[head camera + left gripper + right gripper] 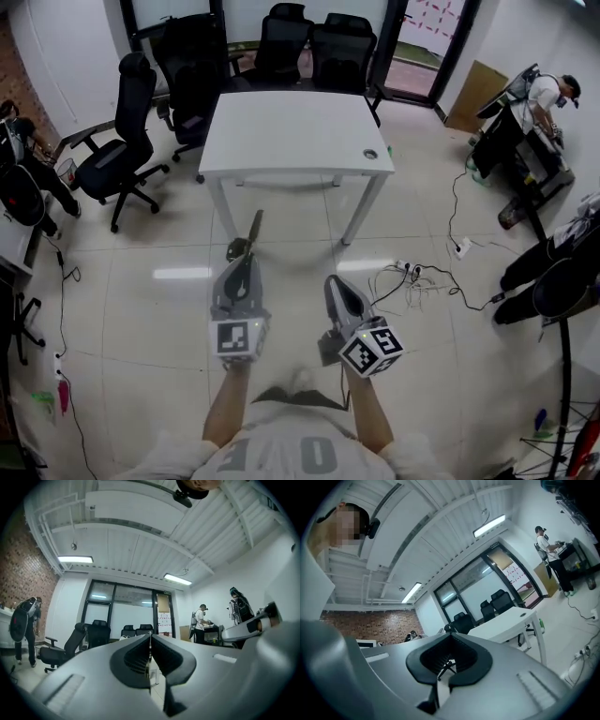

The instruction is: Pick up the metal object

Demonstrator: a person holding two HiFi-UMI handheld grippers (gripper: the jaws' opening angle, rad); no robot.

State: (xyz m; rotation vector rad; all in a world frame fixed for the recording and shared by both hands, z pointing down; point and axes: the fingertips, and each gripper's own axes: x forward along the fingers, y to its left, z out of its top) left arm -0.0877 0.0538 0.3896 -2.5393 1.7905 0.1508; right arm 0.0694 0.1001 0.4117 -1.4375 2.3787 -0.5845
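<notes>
I am standing on a tiled floor with both grippers held out in front of me. My left gripper (246, 258) is shut on a thin dark metal strip (255, 230) that sticks out past its tip toward the table. In the left gripper view, the left gripper (150, 641) has its pads pressed together, with only a thin edge of the strip between them. My right gripper (330, 281) is beside it on the right. In the right gripper view, the right gripper (451, 637) has its tips meeting and holds nothing.
A white table (295, 131) stands just ahead with black office chairs (122, 150) to its left and behind it. Cables and a power strip (412, 277) lie on the floor to the right. People work at benches at the far right (539, 98) and far left (19, 178).
</notes>
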